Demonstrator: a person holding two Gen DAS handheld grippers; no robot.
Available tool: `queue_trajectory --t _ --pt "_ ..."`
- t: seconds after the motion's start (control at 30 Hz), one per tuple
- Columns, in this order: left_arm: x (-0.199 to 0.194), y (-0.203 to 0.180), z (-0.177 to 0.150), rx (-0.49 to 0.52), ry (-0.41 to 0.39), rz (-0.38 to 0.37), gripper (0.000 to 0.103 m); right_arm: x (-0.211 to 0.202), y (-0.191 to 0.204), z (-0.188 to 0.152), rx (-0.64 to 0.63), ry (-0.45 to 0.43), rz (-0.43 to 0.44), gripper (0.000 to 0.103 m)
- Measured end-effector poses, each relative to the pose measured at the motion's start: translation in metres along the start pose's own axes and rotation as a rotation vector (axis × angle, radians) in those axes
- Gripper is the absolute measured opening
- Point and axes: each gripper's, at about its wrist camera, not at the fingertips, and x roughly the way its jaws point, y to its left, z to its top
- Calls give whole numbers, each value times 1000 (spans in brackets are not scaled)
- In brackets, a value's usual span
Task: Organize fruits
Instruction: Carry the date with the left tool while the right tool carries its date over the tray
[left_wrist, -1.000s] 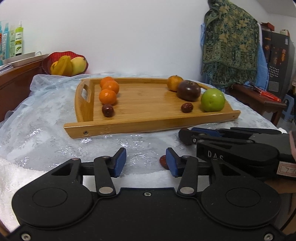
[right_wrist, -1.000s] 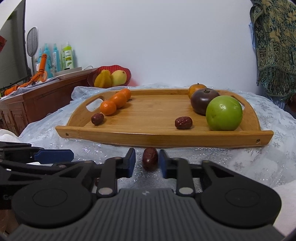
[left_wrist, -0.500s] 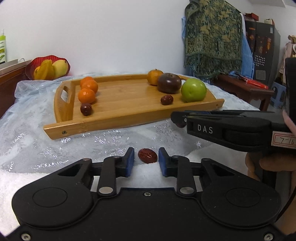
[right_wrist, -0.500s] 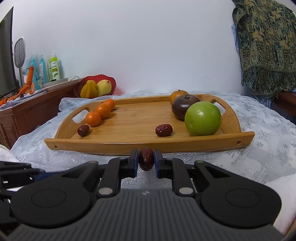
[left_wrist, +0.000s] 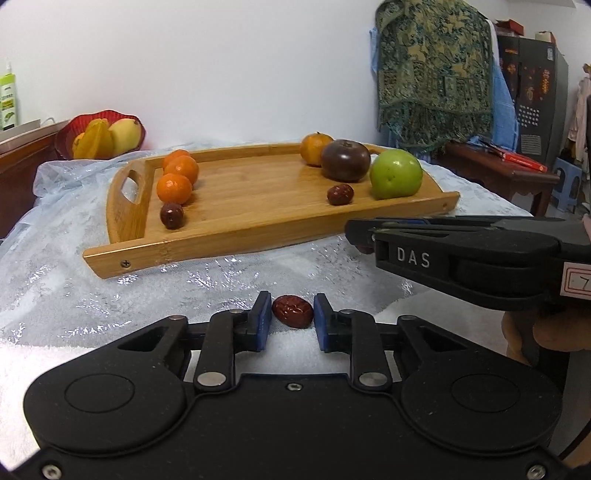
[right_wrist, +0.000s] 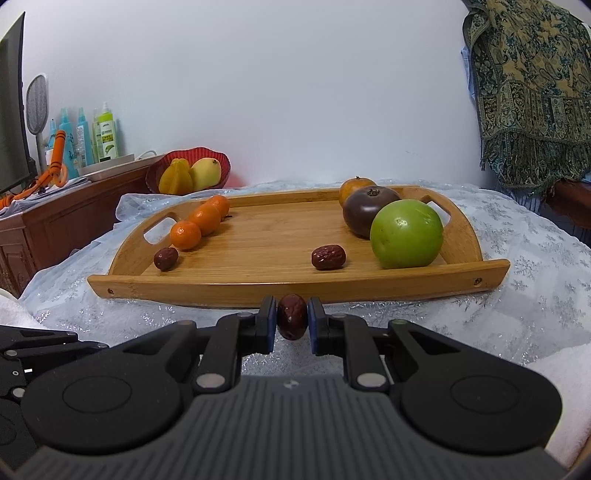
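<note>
A wooden tray (left_wrist: 258, 236) lies on the glittery cloth. It holds three tangerines (left_wrist: 174, 188), two red dates (left_wrist: 171, 215) (left_wrist: 340, 194), a green apple (left_wrist: 396, 178), a dark purple fruit (left_wrist: 345, 160) and an orange (left_wrist: 314, 147). In front of the tray my left gripper (left_wrist: 291, 317) has its jaws closing on a red date (left_wrist: 292, 311), which fills the gap between the blue pads. My right gripper (right_wrist: 291, 319) is shut on another dark red date (right_wrist: 291, 321), held just before the tray's front rim (right_wrist: 295, 290). It reaches in from the right in the left wrist view.
A red bowl (left_wrist: 99, 138) of yellow fruit stands behind the tray at the left. A wooden cabinet (right_wrist: 55, 221) with bottles (right_wrist: 105, 136) is at the far left. A patterned cloth (left_wrist: 432, 70) hangs at the right over a low table (left_wrist: 498, 170).
My left gripper's jaws have narrowed around the red date, which now sits between the pads. The right gripper's jaws have shut on the other date and lifted it off the cloth.
</note>
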Motion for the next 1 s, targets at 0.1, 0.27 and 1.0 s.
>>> queue_trajectory --t 0.1,0.27,1.0 --pt "-2 2 1 -24 -26 23 23 -1 -1 0 4 -5 -5 22" --pt "-1 7 4 -40 -37 60 23 0 -1 1 9 -12 -9 22" --pt "2 14 10 -79 -48 98 23 1 4 -1 -18 -26 -12 22"
